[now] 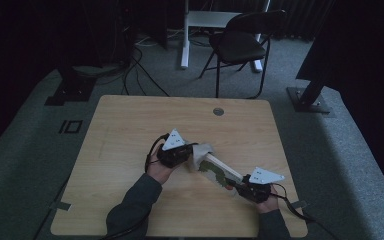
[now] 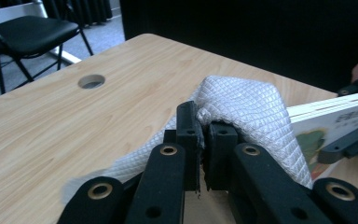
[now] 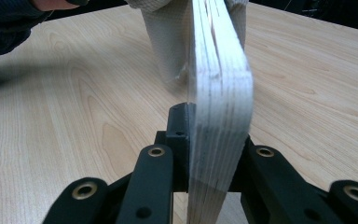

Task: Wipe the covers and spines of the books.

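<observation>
From the high view, a board book (image 1: 219,171) lies slantwise near the middle of the wooden table (image 1: 130,130), the left gripper (image 1: 189,156) at its far end, the right gripper (image 1: 235,185) at its near end. In the left gripper view, closed jaws pinch a white cloth (image 2: 249,107) draped against the book (image 2: 335,119). In the right gripper view, jaws clamp the book's (image 3: 221,102) corner, the cloth (image 3: 168,42) beyond.

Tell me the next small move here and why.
Probably draw the left gripper with its white cloth along the board book: the cloth drapes the book's far end, and the right gripper clamps the near end, so the cover looks unwiped.
</observation>
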